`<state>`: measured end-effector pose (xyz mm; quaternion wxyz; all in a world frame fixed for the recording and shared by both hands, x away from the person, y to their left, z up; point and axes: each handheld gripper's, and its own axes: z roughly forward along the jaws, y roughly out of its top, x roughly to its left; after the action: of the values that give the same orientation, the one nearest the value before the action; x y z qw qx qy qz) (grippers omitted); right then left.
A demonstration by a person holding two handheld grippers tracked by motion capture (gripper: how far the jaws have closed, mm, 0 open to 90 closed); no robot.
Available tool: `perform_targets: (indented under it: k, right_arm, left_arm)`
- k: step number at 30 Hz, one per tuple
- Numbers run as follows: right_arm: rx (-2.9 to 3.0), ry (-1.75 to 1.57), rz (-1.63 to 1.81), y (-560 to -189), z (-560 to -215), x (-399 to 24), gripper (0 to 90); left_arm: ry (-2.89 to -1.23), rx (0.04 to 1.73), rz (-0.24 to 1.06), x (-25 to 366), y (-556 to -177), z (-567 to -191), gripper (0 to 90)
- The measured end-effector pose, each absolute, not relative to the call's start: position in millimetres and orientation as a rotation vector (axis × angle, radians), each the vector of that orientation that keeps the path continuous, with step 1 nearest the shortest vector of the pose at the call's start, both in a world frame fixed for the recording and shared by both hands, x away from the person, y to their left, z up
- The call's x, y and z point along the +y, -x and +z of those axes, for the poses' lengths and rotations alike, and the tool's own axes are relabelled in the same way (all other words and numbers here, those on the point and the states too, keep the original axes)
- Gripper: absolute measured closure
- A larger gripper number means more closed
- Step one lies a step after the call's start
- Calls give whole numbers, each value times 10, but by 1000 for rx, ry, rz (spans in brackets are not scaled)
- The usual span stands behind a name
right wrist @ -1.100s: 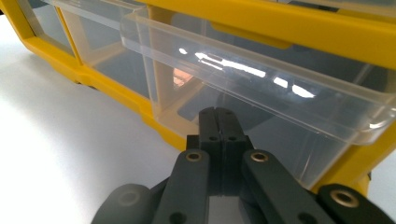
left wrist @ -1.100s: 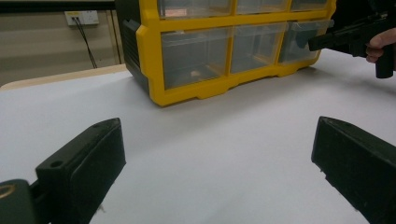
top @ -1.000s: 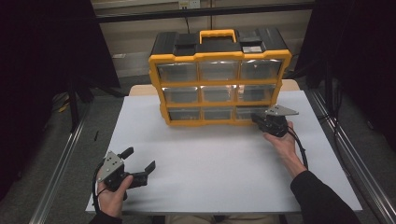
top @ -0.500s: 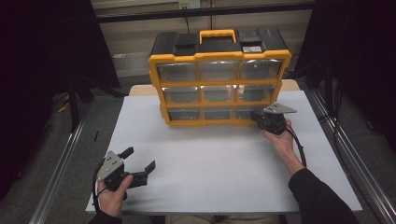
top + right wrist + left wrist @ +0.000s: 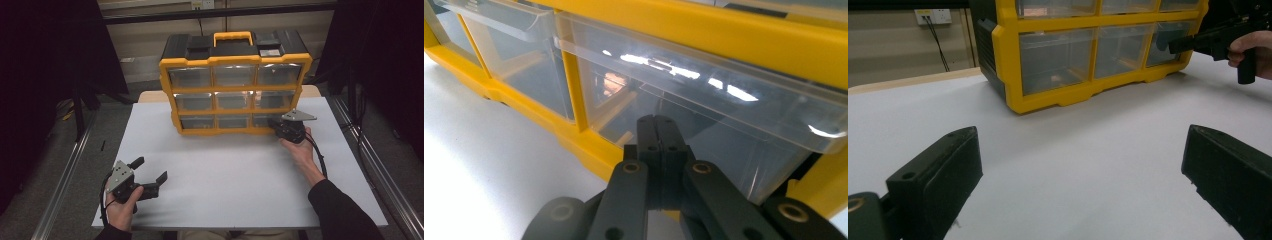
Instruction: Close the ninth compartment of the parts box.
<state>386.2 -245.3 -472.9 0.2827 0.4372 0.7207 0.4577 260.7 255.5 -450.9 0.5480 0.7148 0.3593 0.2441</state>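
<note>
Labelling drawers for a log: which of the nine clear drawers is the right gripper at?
The bottom-right drawer: the shut right gripper sits against its front.

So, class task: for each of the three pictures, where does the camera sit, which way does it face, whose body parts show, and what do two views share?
High view: above the person's side, looking forward and down on the table; both forearms, left gripper, right gripper.
Left gripper view: on the left gripper, low, facing the organizer; own open jaws, right hand.
Right gripper view: on the right gripper, at the bottom right drawer; own shut jaws.
Shared: all show the organizer.
</note>
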Motion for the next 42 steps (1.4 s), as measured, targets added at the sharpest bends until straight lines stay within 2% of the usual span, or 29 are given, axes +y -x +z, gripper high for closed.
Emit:
perform_targets:
  k: [18, 26, 36, 42]
  right_arm:
    - [1951, -1172, 1232, -3863, -4744, -2445, 898]
    - [1966, -1177, 1235, -3804, -4717, -2393, 815]
    - [1921, -1185, 1302, -3635, -4597, -2446, 464]
    - [1931, -1181, 1325, -3555, -4533, -2459, 198]
  left_arm:
    - [-1694, 842, 577, 2575, -2607, -4504, 25]
    - [-1687, 844, 580, 2580, -2599, -4501, 25]
    - [-1688, 845, 583, 2578, -2595, -4499, 25]
    - [-1687, 842, 580, 2579, -2598, -4499, 25]
